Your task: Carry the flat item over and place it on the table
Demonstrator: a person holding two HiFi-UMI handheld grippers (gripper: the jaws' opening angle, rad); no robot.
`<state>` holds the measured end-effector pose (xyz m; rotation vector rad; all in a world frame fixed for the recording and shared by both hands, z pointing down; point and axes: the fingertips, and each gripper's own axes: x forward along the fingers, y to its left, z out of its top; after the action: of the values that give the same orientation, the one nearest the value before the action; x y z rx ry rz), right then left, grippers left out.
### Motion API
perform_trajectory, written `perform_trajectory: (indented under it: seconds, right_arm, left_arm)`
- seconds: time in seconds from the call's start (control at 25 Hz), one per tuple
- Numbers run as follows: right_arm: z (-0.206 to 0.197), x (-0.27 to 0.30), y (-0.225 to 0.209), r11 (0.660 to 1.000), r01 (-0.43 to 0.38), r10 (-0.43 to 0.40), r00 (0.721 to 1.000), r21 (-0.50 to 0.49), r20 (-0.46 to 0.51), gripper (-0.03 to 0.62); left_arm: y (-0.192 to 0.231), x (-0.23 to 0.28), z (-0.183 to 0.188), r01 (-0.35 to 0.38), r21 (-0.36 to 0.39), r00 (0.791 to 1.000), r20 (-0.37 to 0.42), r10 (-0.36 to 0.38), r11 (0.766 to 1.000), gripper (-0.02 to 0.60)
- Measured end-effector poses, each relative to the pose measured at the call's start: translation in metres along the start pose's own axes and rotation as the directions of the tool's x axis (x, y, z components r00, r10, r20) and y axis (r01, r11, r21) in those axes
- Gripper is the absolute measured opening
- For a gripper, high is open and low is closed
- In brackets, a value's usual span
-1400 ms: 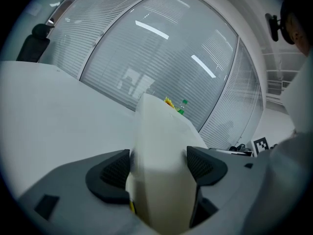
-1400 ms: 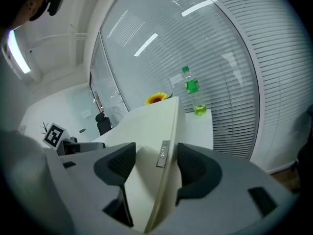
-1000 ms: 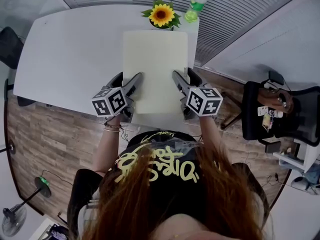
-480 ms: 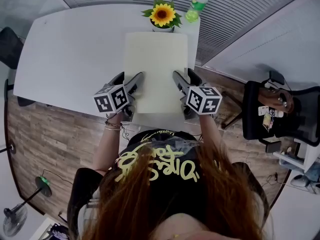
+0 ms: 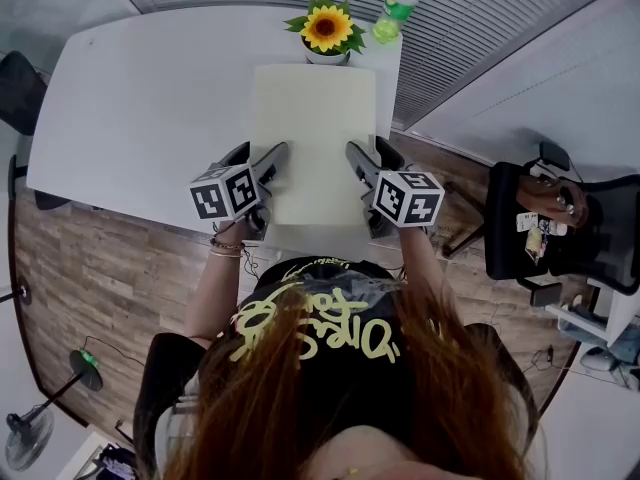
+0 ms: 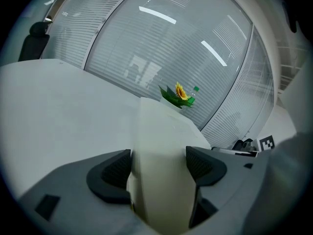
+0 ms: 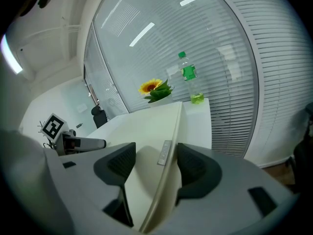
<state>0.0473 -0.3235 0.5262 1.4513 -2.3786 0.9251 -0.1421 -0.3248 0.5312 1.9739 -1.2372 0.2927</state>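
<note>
I hold a flat cream board by its near end with both grippers, level over the white table. My left gripper is shut on the board's left edge and my right gripper is shut on its right edge. In the left gripper view the board fills the gap between the jaws of the left gripper. The right gripper view shows the board's thin edge running between the jaws of the right gripper. Whether the board touches the tabletop I cannot tell.
A potted sunflower and a green-capped bottle stand at the table's far edge, just beyond the board. A black office chair with things on it stands to the right, and another dark chair at the left.
The left gripper's marker cube has shifted slightly to the right. The board has barely moved and stays held by both grippers.
</note>
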Motion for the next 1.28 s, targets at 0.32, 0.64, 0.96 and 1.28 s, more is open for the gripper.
perform_trajectory:
  seconds: [0.32,0.64,0.96,1.28]
  right_arm:
    - [-0.0026,0.0028,-0.0001,1.0,-0.004,0.003,1.0,-0.001,-0.025,0.264]
    - [-0.0057,0.0042,-0.0016,1.0,-0.004,0.004,0.999,0.011,-0.04,0.264]
    - [-0.0077,0.0059,-0.0043,1.0,-0.009,0.009,0.998,0.013,-0.057,0.264]
    - [-0.0065,0.0038,-0.0033,0.998,-0.057,0.056,0.997,-0.013,-0.052,0.264]
  left_arm:
    - [0.0035,0.0011,-0.0008,-0.018,-0.003,1.0,-0.018,0.018,1.0,0.353]
    - [0.0027,0.0044,-0.0031,-0.017,-0.016,0.999,-0.042,0.017,1.0,0.351]
    - [0.0028,0.0065,-0.004,-0.027,-0.018,0.998,-0.054,0.026,0.999,0.351]
    - [0.0013,0.0011,0.0016,-0.011,-0.016,1.0,0.0,0.011,1.0,0.351]
